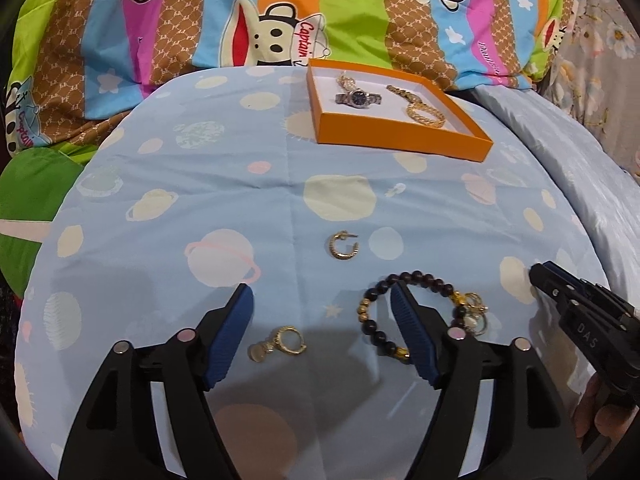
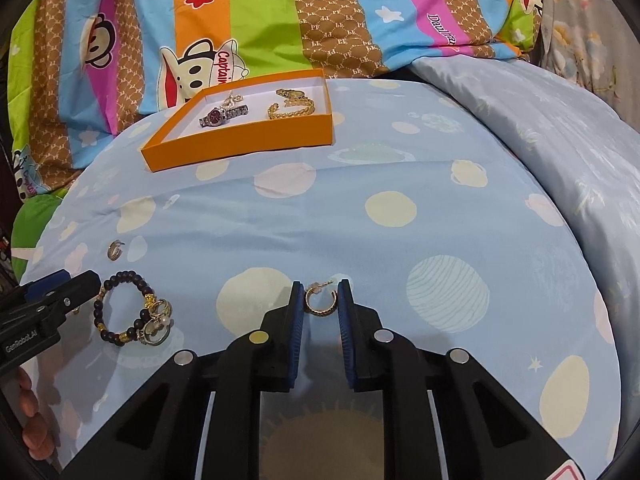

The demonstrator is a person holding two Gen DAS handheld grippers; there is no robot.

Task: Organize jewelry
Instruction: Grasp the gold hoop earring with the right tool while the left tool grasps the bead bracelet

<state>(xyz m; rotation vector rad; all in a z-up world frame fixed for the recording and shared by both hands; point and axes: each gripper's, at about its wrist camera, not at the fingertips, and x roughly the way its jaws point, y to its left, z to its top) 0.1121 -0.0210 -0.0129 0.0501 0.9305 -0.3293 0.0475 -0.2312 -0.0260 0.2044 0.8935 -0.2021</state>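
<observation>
An orange tray (image 1: 400, 136) (image 2: 240, 148) at the back of the blue cushion holds a silver watch (image 1: 358, 99) (image 2: 224, 115) and gold bracelets (image 1: 426, 115) (image 2: 292, 110). My left gripper (image 1: 322, 298) is open, low over the cushion. A gold drop earring (image 1: 286, 340) lies between its fingers; its right finger (image 1: 408, 320) rests inside a dark bead bracelet (image 1: 384, 312) (image 2: 120, 312) with gold rings (image 1: 474, 312). A gold hoop earring (image 1: 342, 245) (image 2: 116, 249) lies ahead. My right gripper (image 2: 319, 290) is partly open around another gold hoop earring (image 2: 320, 300), pads close beside it, not clamped.
A colourful cartoon-monkey quilt (image 1: 280, 20) (image 2: 240, 20) is piled behind the cushion. A pale blue blanket (image 1: 580, 152) (image 2: 540, 120) rises on the right. The right gripper shows in the left wrist view (image 1: 580, 312); the left gripper shows in the right wrist view (image 2: 48, 300).
</observation>
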